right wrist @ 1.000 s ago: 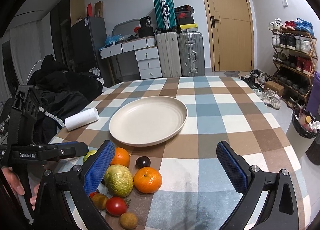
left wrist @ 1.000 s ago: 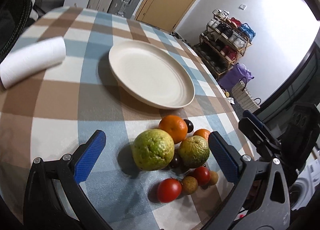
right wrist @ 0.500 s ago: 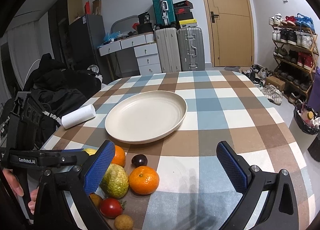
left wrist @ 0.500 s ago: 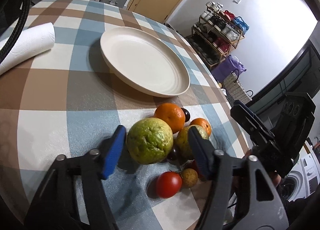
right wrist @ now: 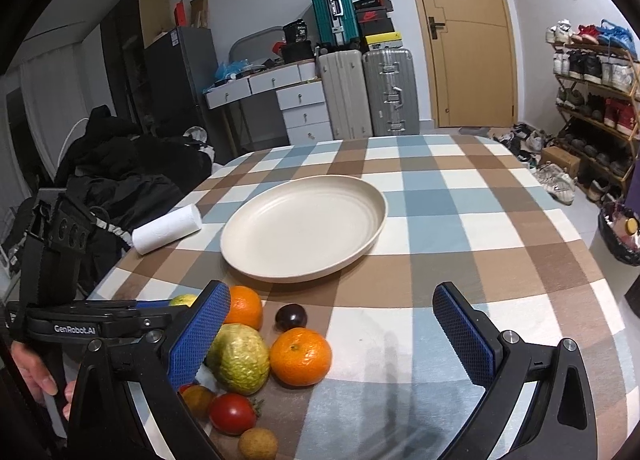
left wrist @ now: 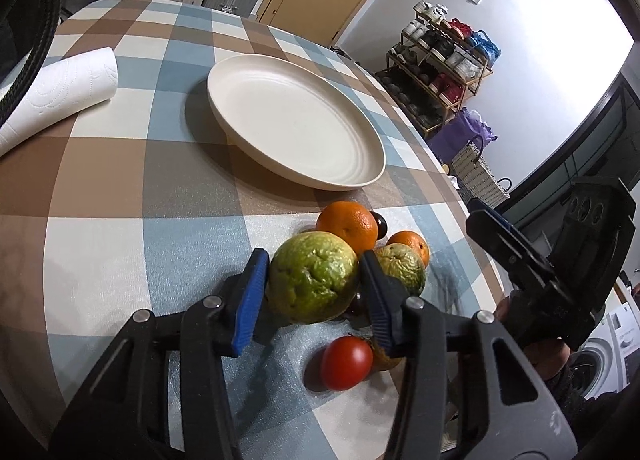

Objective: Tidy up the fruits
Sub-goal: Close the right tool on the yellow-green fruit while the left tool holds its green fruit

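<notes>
Behind left gripper (left wrist: 312, 284), guava (left wrist: 313, 276), fruits half-hidden

From the right wrist view, the big green fruit (right wrist: 183, 300) in the left gripper (left wrist: 312, 290) is nearly all hidden behind the right gripper's blue pad (right wrist: 199, 334); only a yellow-green sliver shows. In the left wrist view, the dark plum (left wrist: 381, 223) peeks out behind the near orange (left wrist: 348, 225), and another dark fruit (left wrist: 357, 303) under the green one is too covered to name. The brown fruit (left wrist: 380, 356) beside the tomato (left wrist: 346, 362) sits mostly behind the gripper finger. The paper roll (left wrist: 56, 95) runs off the left edge of the picture. The counter's near edge is lost beneath both grippers.
</notes>
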### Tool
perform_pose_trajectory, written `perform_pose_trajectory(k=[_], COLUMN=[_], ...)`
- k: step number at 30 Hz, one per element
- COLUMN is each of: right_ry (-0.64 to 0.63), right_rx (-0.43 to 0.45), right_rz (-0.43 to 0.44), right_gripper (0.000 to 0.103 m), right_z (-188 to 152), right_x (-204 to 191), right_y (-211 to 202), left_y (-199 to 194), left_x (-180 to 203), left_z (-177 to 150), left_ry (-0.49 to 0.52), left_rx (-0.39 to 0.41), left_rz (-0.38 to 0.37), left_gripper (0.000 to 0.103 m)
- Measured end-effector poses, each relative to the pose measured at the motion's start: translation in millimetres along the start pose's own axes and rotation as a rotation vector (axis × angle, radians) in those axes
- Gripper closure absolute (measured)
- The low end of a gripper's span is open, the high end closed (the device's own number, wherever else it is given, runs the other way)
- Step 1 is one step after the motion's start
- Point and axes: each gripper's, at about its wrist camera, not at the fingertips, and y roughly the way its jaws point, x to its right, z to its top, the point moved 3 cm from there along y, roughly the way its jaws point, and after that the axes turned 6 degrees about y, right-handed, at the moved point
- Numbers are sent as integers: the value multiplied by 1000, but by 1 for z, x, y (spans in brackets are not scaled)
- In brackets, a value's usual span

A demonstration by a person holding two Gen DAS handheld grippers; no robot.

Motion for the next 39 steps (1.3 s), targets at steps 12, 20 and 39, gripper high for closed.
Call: perform_pose_trajectory(k=[12,20,39], right_ry=[-29,-140,-430], right_rx=[-6,-60,-147], right_rz=[126,133,-12], right_gripper=[0,1,40], right_z=[-11,-30,-50], right_x=[-20,-47,-74], right_y=[-9,-9,7], left_y=[-10,-15,-26], left_x=[-6,-10,-19], left_z=[3,4,4], left_ry=[-9,-19,-36], left_rx=[18,28,49], left_rz=[-3,2,18], left_gripper=[59,59,59])
